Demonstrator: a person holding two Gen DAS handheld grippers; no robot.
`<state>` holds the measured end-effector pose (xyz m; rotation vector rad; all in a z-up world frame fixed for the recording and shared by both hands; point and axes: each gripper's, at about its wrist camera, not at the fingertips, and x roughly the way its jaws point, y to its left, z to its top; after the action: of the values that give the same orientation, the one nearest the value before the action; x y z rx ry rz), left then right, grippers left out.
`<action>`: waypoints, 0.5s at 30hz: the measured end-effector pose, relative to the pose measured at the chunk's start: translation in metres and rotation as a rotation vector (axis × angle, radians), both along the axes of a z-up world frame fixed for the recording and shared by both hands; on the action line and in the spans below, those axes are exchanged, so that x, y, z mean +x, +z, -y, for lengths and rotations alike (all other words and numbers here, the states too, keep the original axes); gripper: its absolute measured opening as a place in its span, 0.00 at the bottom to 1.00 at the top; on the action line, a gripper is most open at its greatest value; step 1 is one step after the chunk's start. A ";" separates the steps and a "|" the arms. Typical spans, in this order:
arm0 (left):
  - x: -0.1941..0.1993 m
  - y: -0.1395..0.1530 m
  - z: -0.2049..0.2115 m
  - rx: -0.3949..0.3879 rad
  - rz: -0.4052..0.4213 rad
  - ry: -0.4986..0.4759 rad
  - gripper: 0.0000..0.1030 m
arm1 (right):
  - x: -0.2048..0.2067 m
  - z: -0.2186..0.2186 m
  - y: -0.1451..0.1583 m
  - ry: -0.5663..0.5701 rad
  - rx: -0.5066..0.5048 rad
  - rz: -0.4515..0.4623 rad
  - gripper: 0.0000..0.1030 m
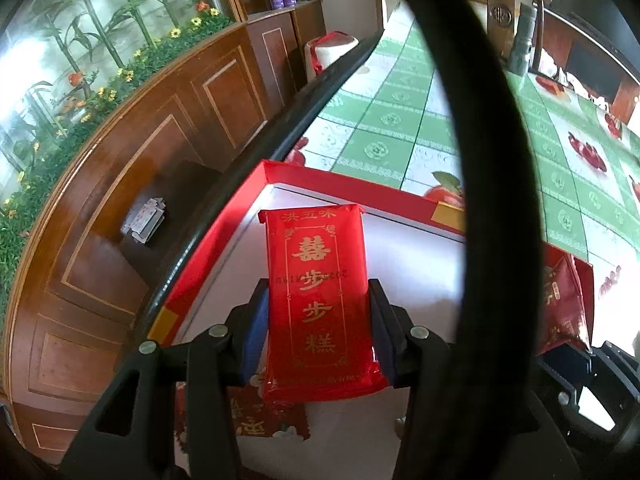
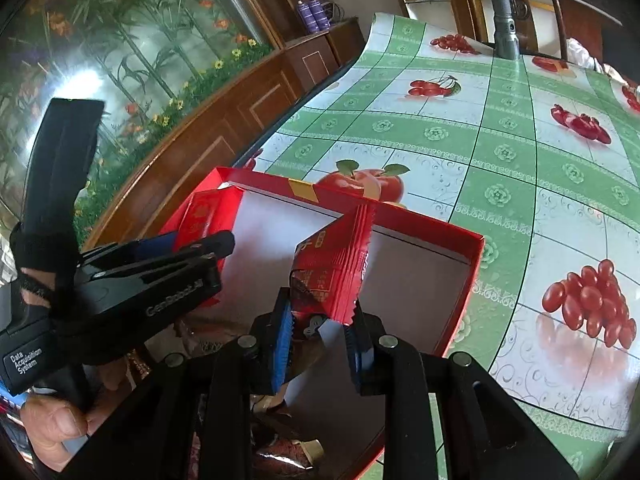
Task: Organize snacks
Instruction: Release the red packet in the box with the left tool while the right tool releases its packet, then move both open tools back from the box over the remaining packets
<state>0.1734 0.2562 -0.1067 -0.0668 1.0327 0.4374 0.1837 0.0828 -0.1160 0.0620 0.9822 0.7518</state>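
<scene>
Red foil snack pack with gold lettering point(image 1: 322, 304) sits clamped between the left gripper's point(image 1: 320, 332) blue pads, one on each long side. Long axis runs straight out along the fingers, far end aimed at the back wall of the shallow red cardboard box with white floor point(image 1: 224, 240). Pack hangs over the box's left half, clear of the floor as far as I can tell.

Right gripper point(image 2: 320, 320) is clenched on a second red foil pouch with a serrated seal edge point(image 2: 336, 264), pinched at its lower corner. Pouch stands tilted, top end leaning toward the box's far rim, over the middle of the box. Jaws are narrow; the grip looks like it's on the thin seal end only.

Relative to the box: left gripper is at the left wall, right gripper centre, both pointing steeply down into it. Left one is nearer the back-left corner, so my read is its pack goes down first, laid flat along the left wall. Right pouch needs its top tipped down before letting go, otherwise it'll flop.

Green checked fruit-print tablecloth point(image 2: 500, 168) under the box; grey flashlight point(image 2: 505, 20) stands at the table's far edge, well apart.
</scene>
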 end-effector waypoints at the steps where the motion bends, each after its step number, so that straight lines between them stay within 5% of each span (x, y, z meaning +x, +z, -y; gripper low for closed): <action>1: 0.001 -0.002 0.000 -0.003 -0.007 -0.001 0.47 | 0.000 -0.001 0.000 0.008 -0.010 0.000 0.24; 6: 0.002 -0.003 0.001 0.009 -0.023 0.000 0.49 | -0.003 0.000 0.002 -0.002 -0.043 0.006 0.33; 11: -0.005 0.009 0.000 0.036 0.009 0.027 0.74 | -0.011 0.012 0.009 -0.023 -0.046 0.026 0.46; 15: -0.011 0.017 0.002 0.034 0.024 0.027 0.78 | -0.021 0.024 0.016 -0.035 -0.036 0.040 0.48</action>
<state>0.1626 0.2546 -0.0893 -0.0556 1.0020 0.4770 0.1623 0.0586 -0.0997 0.0324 0.9545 0.7008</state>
